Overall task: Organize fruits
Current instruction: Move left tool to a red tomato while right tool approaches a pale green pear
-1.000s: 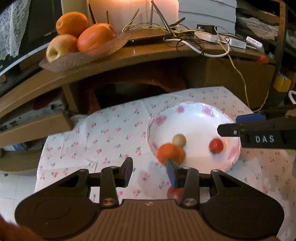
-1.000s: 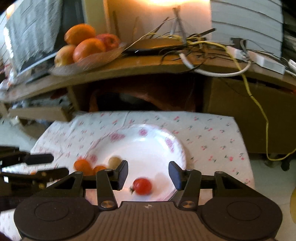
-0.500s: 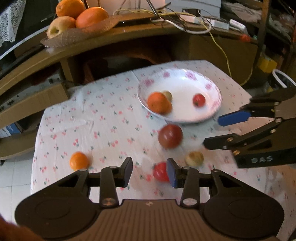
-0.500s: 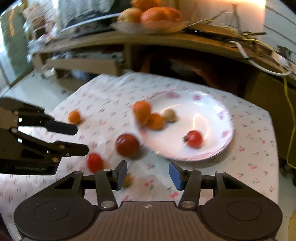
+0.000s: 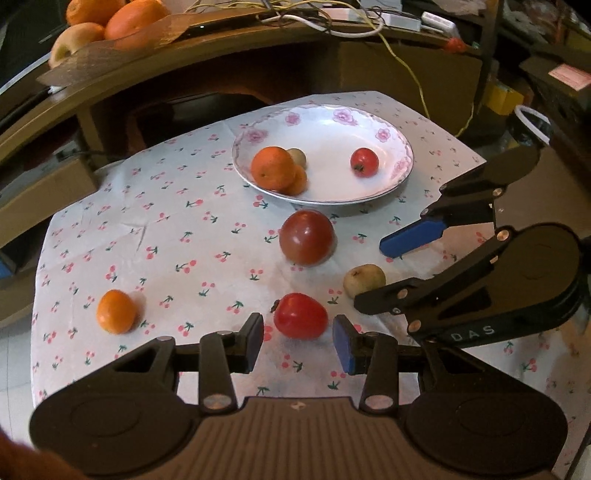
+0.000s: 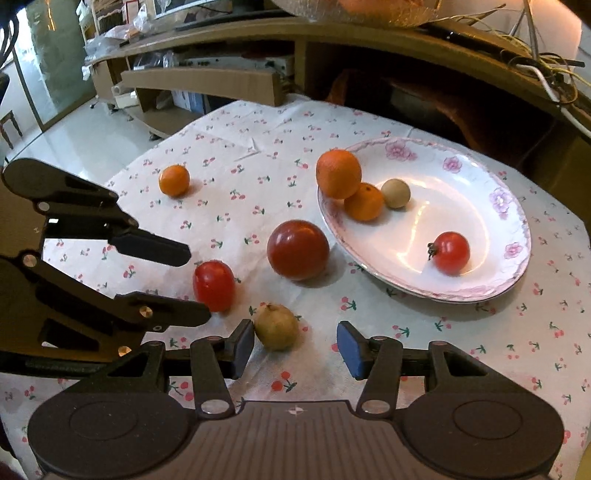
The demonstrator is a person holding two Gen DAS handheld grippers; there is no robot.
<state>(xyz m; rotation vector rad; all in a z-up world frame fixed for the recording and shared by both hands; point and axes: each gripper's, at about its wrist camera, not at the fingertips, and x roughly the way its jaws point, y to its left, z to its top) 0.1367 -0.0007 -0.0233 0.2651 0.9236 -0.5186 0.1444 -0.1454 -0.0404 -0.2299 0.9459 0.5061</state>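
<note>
A white flowered plate (image 5: 402, 147) (image 6: 517, 229) holds two oranges (image 5: 272, 168), a small beige fruit (image 5: 296, 157) and a small red tomato (image 5: 364, 161). Loose on the cherry-print cloth lie a big dark red tomato (image 5: 306, 237) (image 6: 297, 249), an oval red tomato (image 5: 301, 315) (image 6: 214, 284), a beige-green fruit (image 5: 364, 280) (image 6: 276, 326) and a small orange (image 5: 115, 311) (image 6: 174, 180). My left gripper (image 5: 298, 343) is open, its pads either side of the oval tomato without touching it. My right gripper (image 6: 295, 345) is open around the beige-green fruit, which sits near its left pad.
Behind the table a wooden shelf (image 5: 221, 48) carries a dish of large oranges and an apple (image 5: 107, 29) and tangled cables (image 5: 369, 26). The two grippers stand close side by side. The cloth drops off to tiled floor (image 6: 74, 136) at the left.
Both grippers have pulled back from the plate and sunk toward the near cloth. The loose fruits have come into view, and each gripper now brackets one.
</note>
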